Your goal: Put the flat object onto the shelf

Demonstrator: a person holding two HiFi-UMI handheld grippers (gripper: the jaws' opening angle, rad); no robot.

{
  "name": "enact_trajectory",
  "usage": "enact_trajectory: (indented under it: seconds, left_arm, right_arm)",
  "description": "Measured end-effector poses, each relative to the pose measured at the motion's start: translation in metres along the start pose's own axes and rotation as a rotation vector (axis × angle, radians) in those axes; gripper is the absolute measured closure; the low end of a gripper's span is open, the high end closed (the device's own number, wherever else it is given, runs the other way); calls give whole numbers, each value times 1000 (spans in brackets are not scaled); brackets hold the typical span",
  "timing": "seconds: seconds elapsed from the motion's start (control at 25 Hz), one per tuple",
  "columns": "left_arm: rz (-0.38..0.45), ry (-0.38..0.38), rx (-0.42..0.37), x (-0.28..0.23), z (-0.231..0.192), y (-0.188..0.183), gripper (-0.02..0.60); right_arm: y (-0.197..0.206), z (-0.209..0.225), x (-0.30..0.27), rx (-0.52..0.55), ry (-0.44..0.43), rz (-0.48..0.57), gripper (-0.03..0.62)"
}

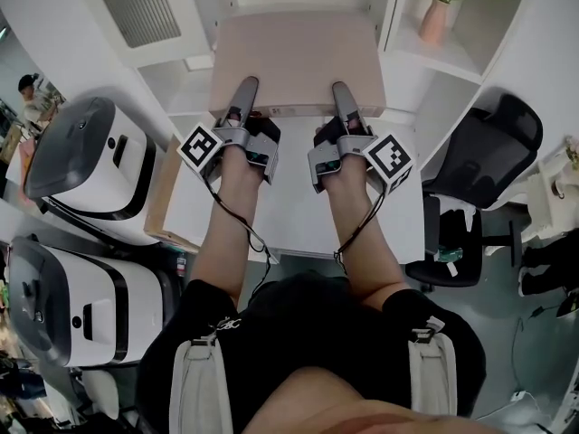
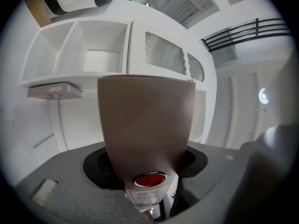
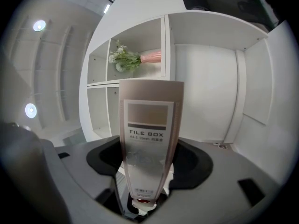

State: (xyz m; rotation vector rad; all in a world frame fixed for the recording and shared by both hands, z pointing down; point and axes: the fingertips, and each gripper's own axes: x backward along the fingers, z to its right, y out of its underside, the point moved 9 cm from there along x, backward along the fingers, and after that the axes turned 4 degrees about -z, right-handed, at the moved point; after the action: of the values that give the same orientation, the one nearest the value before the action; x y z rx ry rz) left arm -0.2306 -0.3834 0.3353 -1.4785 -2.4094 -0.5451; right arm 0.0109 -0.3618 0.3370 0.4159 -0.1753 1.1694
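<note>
Gripping the near edge of a flat rectangular tan file box, the left gripper and the right gripper are both clamped on it. Each has one grey jaw lying along the box's top face and the other out of sight beneath. The left gripper view is filled by a broad tan face running out between its jaws. The right gripper view shows the narrow labelled side wedged between its own.

The file box lies level, broad face up, above the far edge of the white desk. It reaches straight ahead of both tools toward the white shelf unit. Its labelled side faces the person and its far edge points into the open compartment. Neither hand is nearer; they sit side by side on the same edge.

The coming move looks like a straight push forward, kept level. A pink ceramic vase of green sprigs stands in a neighbouring compartment, apart from that path.
</note>
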Motion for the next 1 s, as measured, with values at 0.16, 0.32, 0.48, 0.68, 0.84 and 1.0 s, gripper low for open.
enact_trajectory:
  seconds: [0.16,0.32,0.48,0.68,0.84,1.0]
  left_arm:
    - [9,-20,26,-12,-3,-10,295]
    - [11,-48,28,-28,-6,-24,295]
    - [1,-62,48,-39,-2,-27,295]
    - [4,-79,54,-55,-2,-37,295]
    - [5,-94,79,-69,0,-43,293]
    - [16,-101,108,-81,-4,-46,293]
  right_arm:
    - [-2,-2,-14,14,3,8,312]
    - [-6,-1,-32,20,-2,2,310]
    - [-9,0,-41,31,-19,-10,310]
    - [-16,0,-55,17,-32,-23,310]
    - [-21,0,-66,-1,-30,-36,310]
    - [-27,0,-72,31,-35,-62,310]
